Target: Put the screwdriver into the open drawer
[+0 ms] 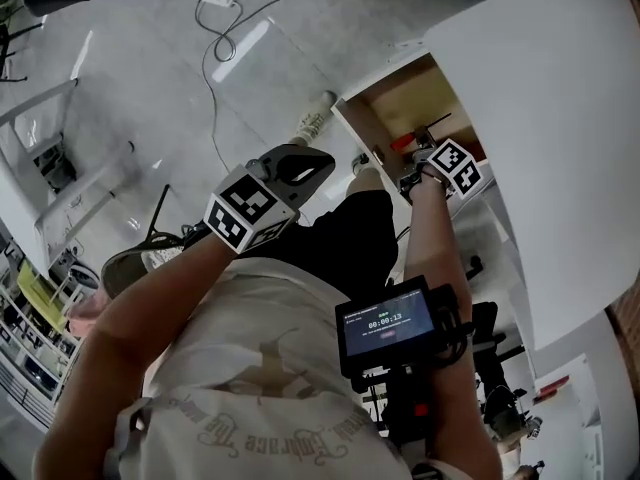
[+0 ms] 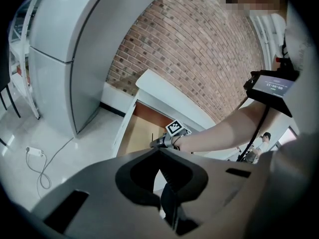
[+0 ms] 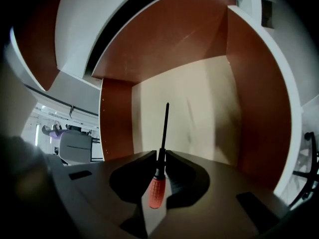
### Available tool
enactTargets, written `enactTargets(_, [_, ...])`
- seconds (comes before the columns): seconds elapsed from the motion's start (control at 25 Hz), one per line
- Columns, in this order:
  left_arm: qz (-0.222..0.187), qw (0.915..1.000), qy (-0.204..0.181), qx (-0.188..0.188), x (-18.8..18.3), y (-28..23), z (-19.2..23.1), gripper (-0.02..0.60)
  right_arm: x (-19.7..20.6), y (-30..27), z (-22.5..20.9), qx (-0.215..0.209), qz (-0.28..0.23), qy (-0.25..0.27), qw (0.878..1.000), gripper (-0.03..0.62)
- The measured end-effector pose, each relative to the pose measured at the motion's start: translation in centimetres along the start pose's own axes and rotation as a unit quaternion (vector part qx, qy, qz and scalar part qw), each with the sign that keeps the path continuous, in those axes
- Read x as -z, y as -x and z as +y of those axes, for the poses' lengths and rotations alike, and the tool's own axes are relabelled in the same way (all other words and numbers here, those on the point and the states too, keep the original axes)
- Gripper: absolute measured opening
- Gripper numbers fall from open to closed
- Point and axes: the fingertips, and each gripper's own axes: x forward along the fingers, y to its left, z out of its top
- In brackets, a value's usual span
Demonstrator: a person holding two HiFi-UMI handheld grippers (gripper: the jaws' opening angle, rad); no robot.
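My right gripper is shut on the screwdriver, gripping the black neck just above its orange-red handle. The thin black shaft points ahead into the open drawer, which has a pale wood floor and brown walls. In the head view the right gripper reaches over the drawer's white front, and the red handle shows beside it. The left gripper hangs in front of my body, left of the drawer. Its jaws are shut with nothing between them, and the drawer shows beyond them.
A white tabletop overhangs the drawer on the right. On the pale floor lie a white cable with an adapter and a light cylinder. A tall white cabinet and a brick wall stand beyond. A small screen is mounted at my chest.
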Motion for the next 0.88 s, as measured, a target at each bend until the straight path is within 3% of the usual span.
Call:
enactTargets(0.2, [0.014,0.9998,-0.004,0.013,1.6,-0.8,1.5,0.02,0.6,-3.3,-0.7,0.006,0.014,0.011,1.0,0.067])
enactTargets(0.52, [0.003,0.9999,0.01,0.005,2.4,-1.6,1.1,0.02,0.0,-4.6,-1.9,0.022,0.012,0.035,0.999,0.067])
enactTargets(0.88, [0.0,0.9997,0.019,-0.012,3.0,-1.0,1.2,0.02,0.9,-4.7,-2.6,0.053,0.036,0.1,0.993,0.067])
